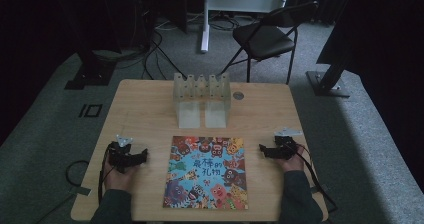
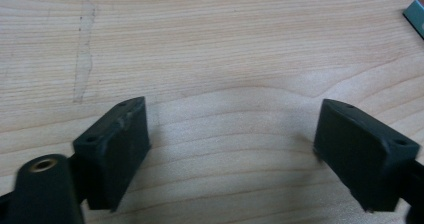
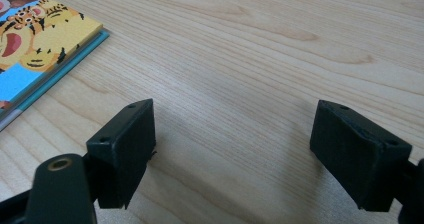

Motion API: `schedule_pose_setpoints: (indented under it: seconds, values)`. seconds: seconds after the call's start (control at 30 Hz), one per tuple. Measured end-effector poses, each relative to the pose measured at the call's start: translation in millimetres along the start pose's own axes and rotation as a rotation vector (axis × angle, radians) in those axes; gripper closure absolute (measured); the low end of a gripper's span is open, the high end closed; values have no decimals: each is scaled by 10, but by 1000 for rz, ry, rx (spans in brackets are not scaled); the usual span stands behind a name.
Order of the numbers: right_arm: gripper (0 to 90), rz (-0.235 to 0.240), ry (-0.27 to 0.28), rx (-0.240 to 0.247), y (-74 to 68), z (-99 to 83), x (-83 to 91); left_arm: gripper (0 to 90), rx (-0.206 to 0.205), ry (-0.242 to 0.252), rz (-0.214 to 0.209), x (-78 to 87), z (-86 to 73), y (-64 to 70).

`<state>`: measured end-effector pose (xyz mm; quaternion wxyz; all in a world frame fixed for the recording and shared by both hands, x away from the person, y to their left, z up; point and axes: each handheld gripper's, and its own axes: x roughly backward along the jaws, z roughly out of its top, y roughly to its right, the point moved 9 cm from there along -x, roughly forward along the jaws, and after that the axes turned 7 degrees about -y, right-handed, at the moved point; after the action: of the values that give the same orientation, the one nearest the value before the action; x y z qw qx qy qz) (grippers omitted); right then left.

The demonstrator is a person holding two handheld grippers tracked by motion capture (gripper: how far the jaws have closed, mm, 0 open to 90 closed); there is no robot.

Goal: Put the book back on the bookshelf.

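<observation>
Item: picture book (image 1: 206,172), colourful cartoon-animal cover with printed characters, lying flat and closed at the near middle of the wooden table (image 1: 150,114), square to the near edge.

Left gripper (image 1: 144,155): rests on the table left of the book, apart from it; jaws spread wide, nothing between them but bare wood.

Right gripper (image 1: 261,149): rests right of the book, near its upper right edge; jaws likewise spread and empty. In the right gripper view the book's corner (image 3: 45,39) lies just ahead and to one side.

Behind the book: clear slotted rack (image 1: 202,98), upright, well apart.

Handling note: the book is thin and lies flush, so a jaw likely has to slide under an edge or pinch at a corner. Approach low, and steady the far side with the other gripper so the cover does not skate across the wood.
</observation>
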<state>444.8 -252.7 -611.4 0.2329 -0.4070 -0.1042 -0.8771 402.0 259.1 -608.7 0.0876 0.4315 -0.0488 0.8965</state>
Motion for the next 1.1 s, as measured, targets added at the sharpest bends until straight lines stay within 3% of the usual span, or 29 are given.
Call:
schedule_pose_setpoints:
  seconds: [0.07,0.17,0.47,0.57,0.63,0.73,0.83,0.93,1.0,1.1]
  values:
    - [181,0,-1,0,0,0,0,166,-3,4,-1,5,0,4]
    - [181,0,0,0,0,0,0,289,-5,22,-4,22,5,12]
    - [183,-7,0,-7,1,4,-3,356,-6,18,-8,48,-1,58]
    - [186,-11,0,-12,3,7,-4,393,-23,28,-92,73,-11,153]
    - [186,-11,0,-12,3,7,-5,378,-46,31,-137,90,-14,235]
    - [189,-14,1,-15,3,8,-5,355,-99,42,-170,148,-21,371]
    - [298,-26,13,-31,8,18,7,324,-147,69,-201,258,-28,501]
    - [355,11,26,-43,-42,40,11,276,-187,78,-212,350,-60,602]
    - [368,46,31,-37,-112,66,10,249,-215,79,-233,392,-87,671]
    - [368,62,33,-10,-221,112,17,194,-253,77,-256,434,-137,794]
